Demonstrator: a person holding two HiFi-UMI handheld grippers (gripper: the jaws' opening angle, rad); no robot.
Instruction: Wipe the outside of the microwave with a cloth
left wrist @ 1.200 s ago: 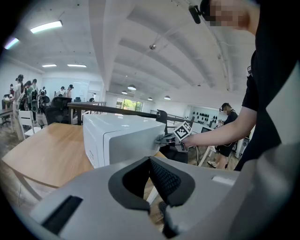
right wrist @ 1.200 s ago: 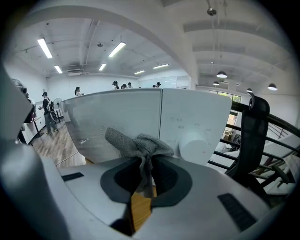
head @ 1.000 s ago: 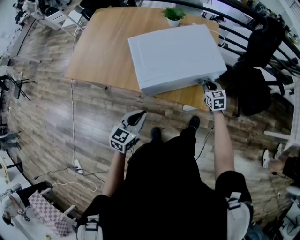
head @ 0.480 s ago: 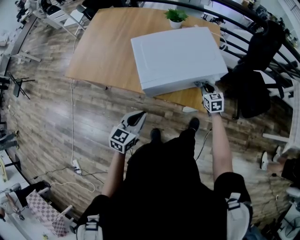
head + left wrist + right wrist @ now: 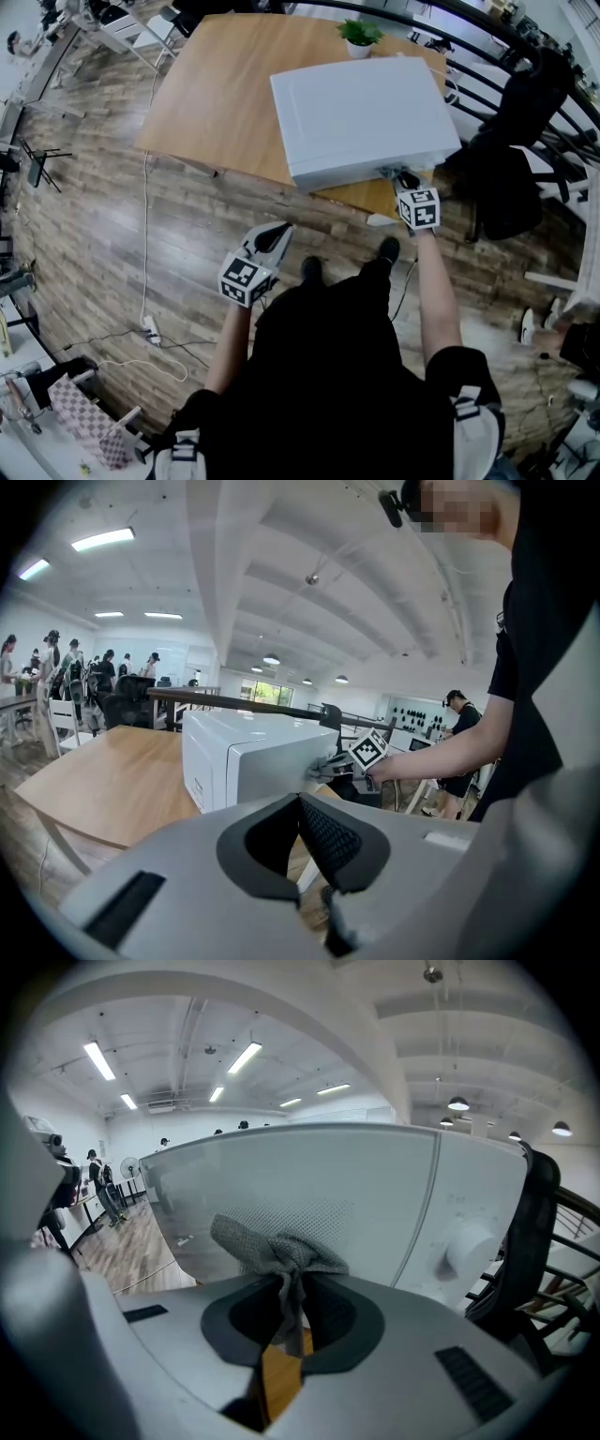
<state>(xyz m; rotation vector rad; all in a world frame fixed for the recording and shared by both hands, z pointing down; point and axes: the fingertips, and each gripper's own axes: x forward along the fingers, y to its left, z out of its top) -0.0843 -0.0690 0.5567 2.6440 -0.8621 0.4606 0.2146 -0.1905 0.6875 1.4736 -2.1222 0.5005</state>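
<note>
Right tool [image 5: 291, 1307] pinches the crumpled grey cloth [image 5: 277, 1246] against the front of the boxy white microwave [image 5: 375, 1194] just ahead, while the left tool [image 5: 300, 846] hangs well back, jaws together, empty.

Person wears black short-sleeved T-shirt [image 5: 337, 375], black trousers [image 5: 373, 274] & black shoes [image 5: 387, 247]. Left gripper [image 5: 274, 234] & right gripper [image 5: 400, 176]: light grey plastic shells, each w/ black-white square-marker cube [image 5: 242, 278].

Microwave [image 5: 361, 117] in all 3 views
</note>
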